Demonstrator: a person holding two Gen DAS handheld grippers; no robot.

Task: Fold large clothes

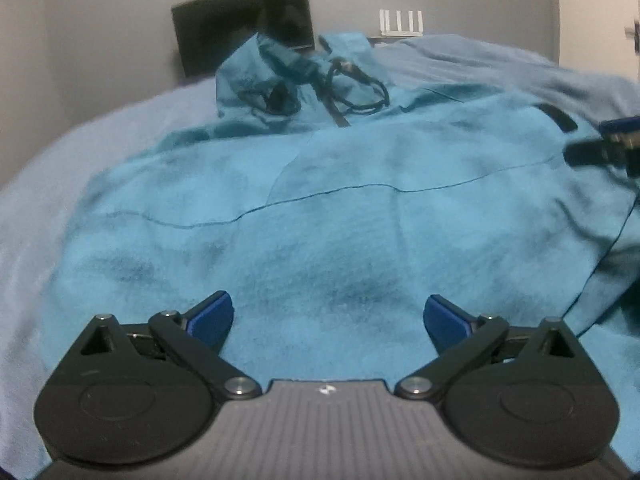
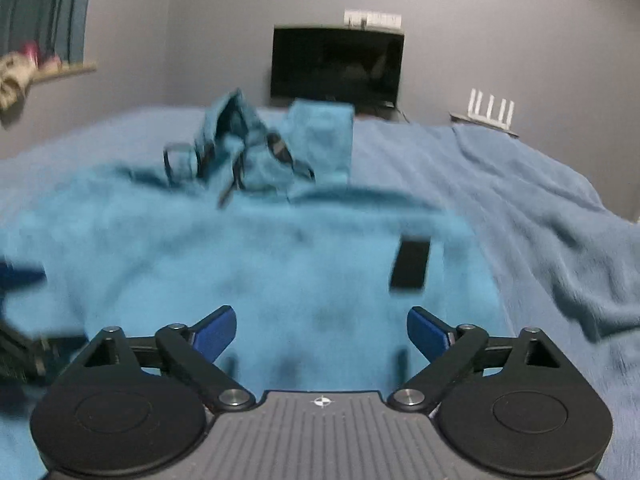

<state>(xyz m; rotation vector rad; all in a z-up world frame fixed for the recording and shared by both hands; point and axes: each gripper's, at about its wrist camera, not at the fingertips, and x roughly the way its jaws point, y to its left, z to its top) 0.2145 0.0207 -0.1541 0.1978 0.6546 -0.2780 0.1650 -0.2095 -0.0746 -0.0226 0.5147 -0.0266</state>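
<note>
bed (image 1: 36,184): blue blanket over it, under and all round both my grippers
hoodie (image 1: 360,208): teal, spread flat on bed straight ahead of my left gripper and under it; body folded over, one long edge line runs across ahead of my fingers
hood (image 1: 276,68): bunched up at far end of hoodie, well ahead of me, dark drawcords looped on it
TV (image 2: 336,64): dark screen on wall beyond the hood, far ahead
router (image 2: 492,110): white, antennas up, ahead and right of my right gripper, past bed edge
patch (image 2: 410,264): small black rectangle on hoodie, just ahead-right of my right fingers
left gripper (image 1: 330,316): released, jaws wide apart, nothing between them, hoodie fabric below
right gripper (image 2: 322,330): released, jaws wide apart, nothing pinched, over near edge of hoodie; blurred
contact: can't tell if either fingertip touches the cloth
</note>
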